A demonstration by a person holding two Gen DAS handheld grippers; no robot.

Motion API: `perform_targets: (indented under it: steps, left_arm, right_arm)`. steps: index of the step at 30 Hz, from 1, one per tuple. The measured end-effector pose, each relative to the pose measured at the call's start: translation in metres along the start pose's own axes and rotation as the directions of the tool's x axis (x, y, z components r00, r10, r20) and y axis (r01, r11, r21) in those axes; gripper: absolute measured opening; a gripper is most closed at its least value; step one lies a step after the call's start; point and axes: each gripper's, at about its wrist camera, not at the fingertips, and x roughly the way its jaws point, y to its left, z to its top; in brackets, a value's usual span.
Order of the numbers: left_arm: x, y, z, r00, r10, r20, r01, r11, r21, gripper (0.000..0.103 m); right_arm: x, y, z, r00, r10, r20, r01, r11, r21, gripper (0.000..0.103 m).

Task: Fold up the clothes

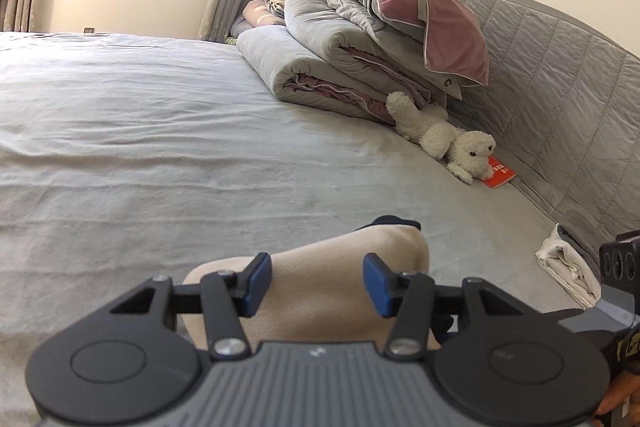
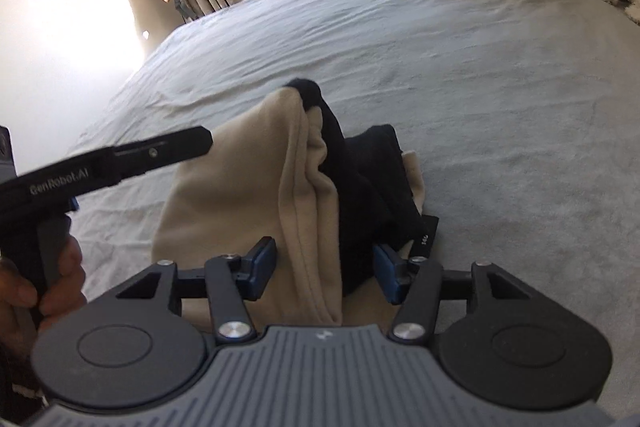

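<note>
Tilting downward, both claws, left claw (image 1: 317,283) and right claw (image 2: 327,273), gape over the garment (image 2: 256,195)

Beige-and-black garment (image 2: 248,195) — bunched on bed

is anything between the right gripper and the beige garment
Nothing visible. The beige garment rises straight between the open fingers of the right gripper, with only its own black part bunched alongside.

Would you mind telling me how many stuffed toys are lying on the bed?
1: a white plush dog lies by the quilted headboard, against the folded duvets, its paw on a red book. Others may hide behind the bedding.
</note>
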Motion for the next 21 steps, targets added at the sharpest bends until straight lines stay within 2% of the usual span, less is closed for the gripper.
perform_targets:
  steps: [1, 4, 8, 10, 13, 17, 21]
  left_arm:
    - [0.0, 0.001, -0.002, 1.0, -0.007, 0.01, 0.007, 1.0, 0.001, 0.051]
    - [-0.001, 0.0, -0.004, 0.999, -0.014, 0.047, 0.014, 1.0, 0.014, 0.05]
    - [-0.006, -0.001, -0.007, 0.993, -0.062, 0.098, 0.061, 0.998, 0.006, 0.049]
    - [-0.006, -0.003, -0.008, 0.989, -0.093, 0.116, 0.094, 0.996, 0.003, 0.049]
    - [0.004, -0.011, -0.014, 0.988, -0.119, 0.094, 0.117, 0.993, 0.021, 0.049]
    - [0.024, -0.024, -0.029, 0.996, -0.072, 0.046, 0.067, 0.992, 0.103, 0.049]
    - [0.029, -0.032, -0.041, 0.999, -0.006, 0.051, -0.004, 0.98, 0.197, 0.049]
  right_arm:
    - [0.004, -0.001, -0.001, 1.0, 0.016, -0.013, -0.016, 1.0, 0.002, 0.022]
    - [-0.007, -0.007, 0.002, 0.997, 0.069, 0.022, -0.071, 0.996, 0.057, 0.014]
    - [-0.032, -0.024, 0.01, 0.986, 0.127, 0.11, -0.143, 0.979, 0.147, 0.011]
    - [-0.043, -0.034, 0.011, 0.983, 0.123, 0.138, -0.147, 0.972, 0.181, 0.011]
    - [-0.045, -0.045, 0.009, 0.993, 0.081, 0.091, -0.099, 0.973, 0.209, 0.011]
    - [-0.028, -0.05, 0.002, 0.997, 0.074, -0.031, -0.065, 0.971, 0.229, 0.011]
    - [-0.034, -0.046, 0.005, 0.997, 0.072, -0.016, -0.067, 0.977, 0.2, 0.02]
